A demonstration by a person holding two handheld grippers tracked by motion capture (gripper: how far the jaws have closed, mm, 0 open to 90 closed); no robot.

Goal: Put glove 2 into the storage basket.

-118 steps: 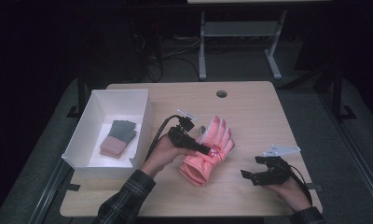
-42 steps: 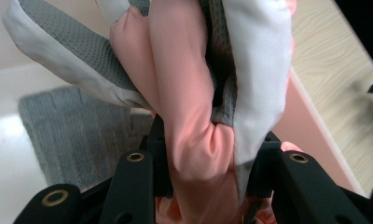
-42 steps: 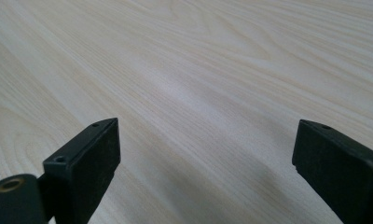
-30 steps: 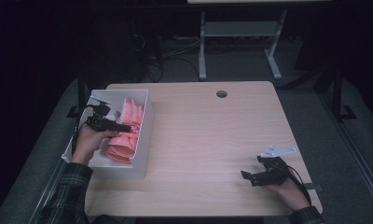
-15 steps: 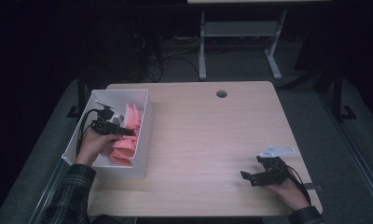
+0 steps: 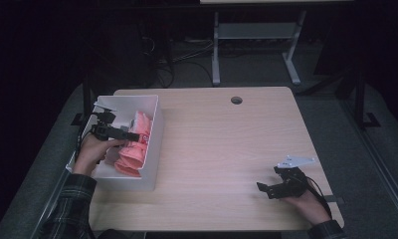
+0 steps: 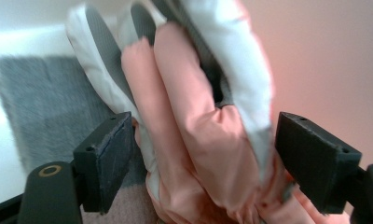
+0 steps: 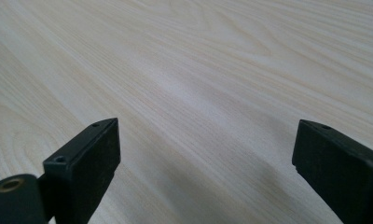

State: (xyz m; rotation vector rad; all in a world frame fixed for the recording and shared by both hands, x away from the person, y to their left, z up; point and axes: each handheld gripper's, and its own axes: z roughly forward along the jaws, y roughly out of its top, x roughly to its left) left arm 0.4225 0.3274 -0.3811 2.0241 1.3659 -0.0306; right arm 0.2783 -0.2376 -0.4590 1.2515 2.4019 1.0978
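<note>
I have the left gripper [image 6: 130,136] over the white bin [image 6: 154,130] at the desk's left edge, and its jaws have just been opening: they now stand wide with the pink glove [image 7: 198,140] between them, the pads no longer pressing it. The glove [image 6: 132,149] lies in the bin along its right wall, fingers toward the far end, partly on a grey cloth [image 7: 44,107]. The step in hand, as I judge it, is the release. To do it well I would hold the jaws at this width and draw the gripper back the way it points, not sideways, so neither pad snags the padded fabric and drags the glove up the wall. I would lift clear of the rim before swinging away. My right gripper [image 6: 269,189] rests near the desk's front right corner, jaws wide on nothing, over bare wood [image 8: 198,70]; it can stay put
</note>
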